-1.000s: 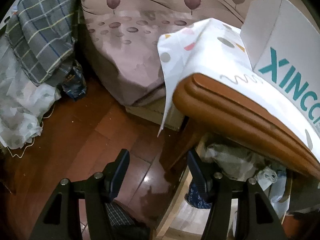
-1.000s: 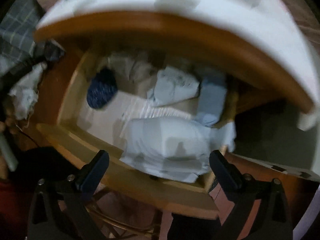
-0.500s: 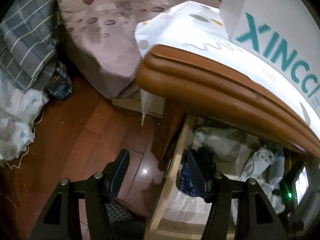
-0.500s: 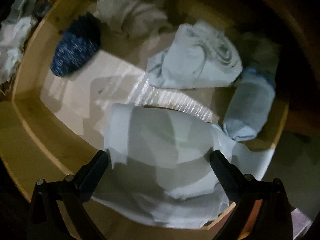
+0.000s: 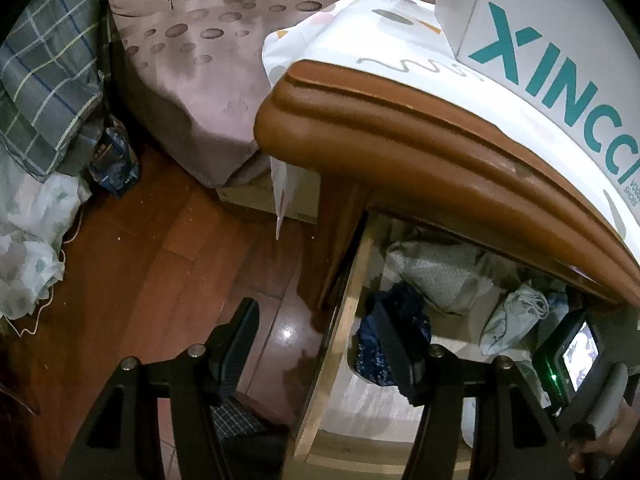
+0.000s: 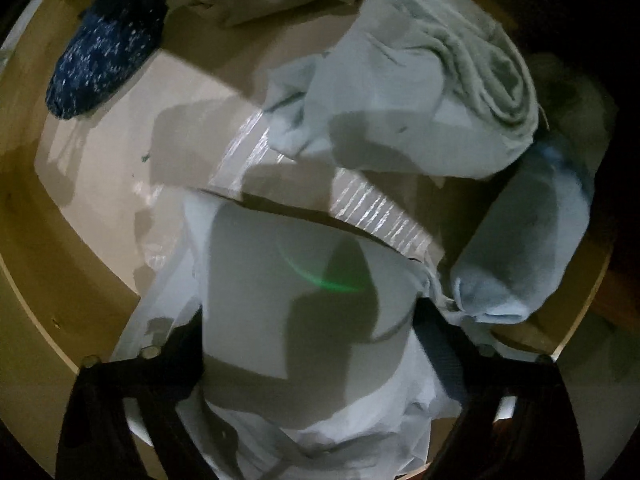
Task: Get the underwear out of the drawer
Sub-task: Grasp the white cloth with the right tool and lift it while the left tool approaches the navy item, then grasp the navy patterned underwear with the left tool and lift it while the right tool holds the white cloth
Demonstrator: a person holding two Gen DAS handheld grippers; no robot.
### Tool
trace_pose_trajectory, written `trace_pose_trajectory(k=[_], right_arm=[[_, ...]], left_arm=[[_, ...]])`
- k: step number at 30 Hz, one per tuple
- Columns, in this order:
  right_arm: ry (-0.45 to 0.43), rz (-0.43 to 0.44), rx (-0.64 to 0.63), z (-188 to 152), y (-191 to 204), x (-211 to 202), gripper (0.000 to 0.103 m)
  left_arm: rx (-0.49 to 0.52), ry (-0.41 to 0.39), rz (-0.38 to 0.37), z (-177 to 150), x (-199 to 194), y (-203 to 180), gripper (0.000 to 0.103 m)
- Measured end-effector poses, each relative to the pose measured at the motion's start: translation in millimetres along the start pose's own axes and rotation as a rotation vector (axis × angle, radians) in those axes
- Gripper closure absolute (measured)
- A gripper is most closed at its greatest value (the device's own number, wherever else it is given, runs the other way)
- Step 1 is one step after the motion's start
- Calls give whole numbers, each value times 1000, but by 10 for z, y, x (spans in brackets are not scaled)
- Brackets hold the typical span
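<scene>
The wooden drawer (image 6: 36,216) stands open under the nightstand top (image 5: 440,160). A pale blue folded piece of underwear (image 6: 296,312) lies at the drawer's front. My right gripper (image 6: 308,344) is open, down in the drawer, with one finger on each side of this piece. Behind it lie a rolled pale blue piece (image 6: 420,92), a light blue roll (image 6: 528,240) and a dark blue speckled bundle (image 6: 108,44). My left gripper (image 5: 320,344) is open and empty, above the drawer's left side wall (image 5: 344,320). The dark blue bundle also shows in the left wrist view (image 5: 396,332).
A white box with teal letters (image 5: 560,60) stands on a patterned cloth (image 5: 360,24) on the nightstand. A bed with a mauve sheet (image 5: 192,80) is to the left. Plaid fabric (image 5: 44,80) and white bags (image 5: 28,248) lie on the wooden floor (image 5: 140,280).
My right gripper went down into the drawer until its fingers straddle the pale blue underwear. My left gripper shifted right, so more of the open drawer shows.
</scene>
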State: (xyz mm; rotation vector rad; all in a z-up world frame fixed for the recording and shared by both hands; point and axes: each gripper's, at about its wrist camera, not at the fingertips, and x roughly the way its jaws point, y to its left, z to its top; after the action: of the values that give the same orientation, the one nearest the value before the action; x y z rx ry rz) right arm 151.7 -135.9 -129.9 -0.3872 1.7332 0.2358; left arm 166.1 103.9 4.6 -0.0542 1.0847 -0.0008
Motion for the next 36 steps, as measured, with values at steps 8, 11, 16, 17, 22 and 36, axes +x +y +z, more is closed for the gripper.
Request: trace_pose_trajectory(k=[8,11,16,17,22,36], right_arm=[[-58,4,11,-175,-42,-171,79],[-103,20,59,-261,-101,-283,87],[-248,27,146,-514,-167,-543,90],[-274,28,162,-572,-188,-582,91],[-456,49,298,-998,-237,-918,91],[-881,267,697,-2053,-1073,-1432,91]], left_arm=[[12,17,-2,-24,50,-63,41],[22,23,-1,-36,76,-100,41],[42,43,-14,-77,134,-204,41],[44,50,-19,-85,154,-221,41],[79,94,-43,-159,258,-365,41],[217,226,-78,-376,584,-834,41]])
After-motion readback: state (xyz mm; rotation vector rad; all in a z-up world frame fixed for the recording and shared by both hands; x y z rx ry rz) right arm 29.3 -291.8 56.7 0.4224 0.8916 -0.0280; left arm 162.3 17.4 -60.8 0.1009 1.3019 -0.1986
